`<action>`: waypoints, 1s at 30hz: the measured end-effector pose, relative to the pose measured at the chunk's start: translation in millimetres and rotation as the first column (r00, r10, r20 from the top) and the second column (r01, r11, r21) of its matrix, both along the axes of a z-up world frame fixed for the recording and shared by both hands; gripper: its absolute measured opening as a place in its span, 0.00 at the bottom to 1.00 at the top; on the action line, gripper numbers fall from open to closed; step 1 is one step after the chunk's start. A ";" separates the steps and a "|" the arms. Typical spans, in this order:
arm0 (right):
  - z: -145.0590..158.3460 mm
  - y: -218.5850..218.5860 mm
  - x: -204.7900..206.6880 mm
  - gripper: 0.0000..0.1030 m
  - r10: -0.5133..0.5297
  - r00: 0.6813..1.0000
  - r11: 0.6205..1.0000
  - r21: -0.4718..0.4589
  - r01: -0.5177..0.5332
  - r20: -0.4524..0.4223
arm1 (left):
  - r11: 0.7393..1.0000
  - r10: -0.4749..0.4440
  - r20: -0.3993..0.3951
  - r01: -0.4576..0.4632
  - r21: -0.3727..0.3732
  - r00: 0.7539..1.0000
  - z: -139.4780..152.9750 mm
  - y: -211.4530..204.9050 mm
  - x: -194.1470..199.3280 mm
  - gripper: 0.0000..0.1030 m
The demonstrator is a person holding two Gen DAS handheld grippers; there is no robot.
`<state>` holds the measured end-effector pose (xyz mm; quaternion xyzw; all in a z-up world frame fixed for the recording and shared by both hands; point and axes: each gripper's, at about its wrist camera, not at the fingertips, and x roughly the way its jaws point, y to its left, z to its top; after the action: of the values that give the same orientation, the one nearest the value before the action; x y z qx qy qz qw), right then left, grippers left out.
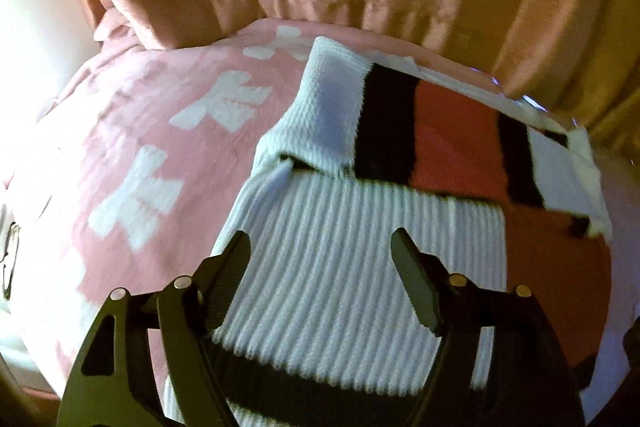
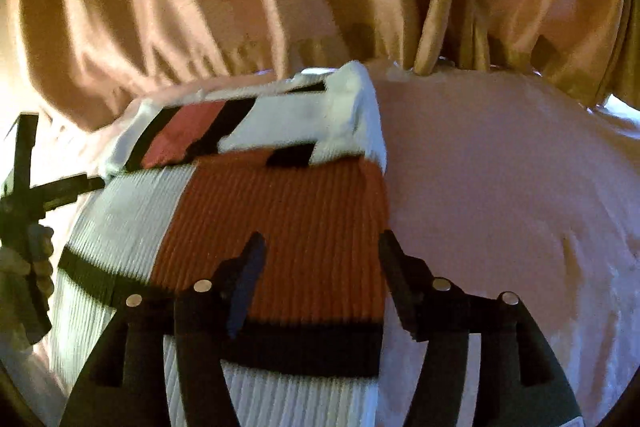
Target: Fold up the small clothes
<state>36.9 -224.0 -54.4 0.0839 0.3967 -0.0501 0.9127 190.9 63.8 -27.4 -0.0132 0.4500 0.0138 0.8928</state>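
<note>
Two black hand-held grippers are ours here, one in each hand, and both hang just above a ribbed knit sweater in white, black and orange-red blocks [image 1: 352,227]. The sweater lies folded on a pink bedcover printed with white shapes [image 1: 132,155], a sleeve or upper panel turned over across its far end. In the right wrist view the same sweater [image 2: 280,203] lies to the left, its right edge running straight, with plain pale pink cover [image 2: 500,187] beyond it.

Our left hand-held gripper [image 1: 320,267] has its fingers spread apart over the white ribbed part, nothing pinched between them. Our right hand-held gripper [image 2: 320,267] is likewise spread, over the orange block near the sweater's right edge, with only cloth lying below and none caught in the pads.

Behind the bed hangs a satin curtain in peach-gold folds [image 2: 240,7]. The left hand-held gripper also shows at the left rim of the right wrist view [image 2: 28,187].
</note>
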 end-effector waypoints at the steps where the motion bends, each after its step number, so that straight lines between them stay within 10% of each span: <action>1: -0.9 3.4 -7.5 0.58 0.004 1.000 1.000 -0.006 -0.004 -0.004 | 1.000 -0.006 0.003 0.005 0.010 1.000 2.1 -0.7 -9.2 0.69; 16: -37.5 22.3 -97.3 0.64 0.025 0.994 0.999 0.034 -0.022 -0.108 | 0.992 -0.047 -0.081 0.055 0.110 0.996 -19.5 15.9 -127.6 0.72; 30: -67.3 21.1 -115.6 0.70 -0.011 0.984 0.996 0.085 0.027 -0.180 | 0.999 -0.038 -0.147 0.036 -0.013 0.988 -52.8 42.5 -163.5 0.77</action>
<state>-78.7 -202.9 -121.7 0.1225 0.4783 -0.0486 0.8682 27.3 106.3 -80.2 -0.0083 0.5149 -0.0041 0.8572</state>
